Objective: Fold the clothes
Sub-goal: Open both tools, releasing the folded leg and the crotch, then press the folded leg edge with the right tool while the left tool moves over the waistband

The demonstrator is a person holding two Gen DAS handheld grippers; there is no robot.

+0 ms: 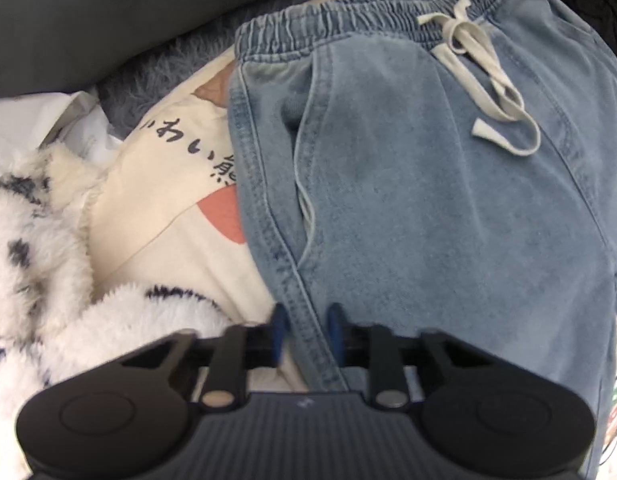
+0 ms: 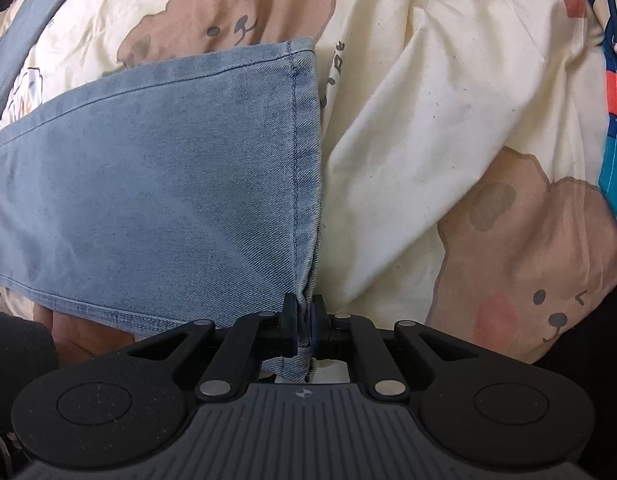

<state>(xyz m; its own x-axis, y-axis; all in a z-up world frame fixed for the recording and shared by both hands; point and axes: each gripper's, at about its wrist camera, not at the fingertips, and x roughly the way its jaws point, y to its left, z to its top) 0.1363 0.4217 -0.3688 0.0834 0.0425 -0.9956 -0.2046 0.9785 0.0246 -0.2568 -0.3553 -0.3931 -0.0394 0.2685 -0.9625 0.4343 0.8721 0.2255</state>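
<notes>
Light blue jeans (image 1: 428,200) with an elastic waist and a grey drawstring (image 1: 480,72) lie flat on a cream bear-print sheet (image 1: 168,200). My left gripper (image 1: 306,320) points down at their left side seam. Its blue pads stand a little apart with the seam between them, and I see no pinch in the cloth. In the right wrist view one jeans leg (image 2: 168,180) stretches to the left, its hem running up the middle. My right gripper (image 2: 304,320) is shut on the near end of that hem.
A fluffy white blanket with dark stripes (image 1: 28,240) is heaped left of the jeans, with grey fuzzy cloth (image 1: 168,60) behind it. A hand in a dark sleeve (image 2: 88,336) rests under the leg's near edge. Bright blue and red fabric (image 2: 616,120) lies at the right.
</notes>
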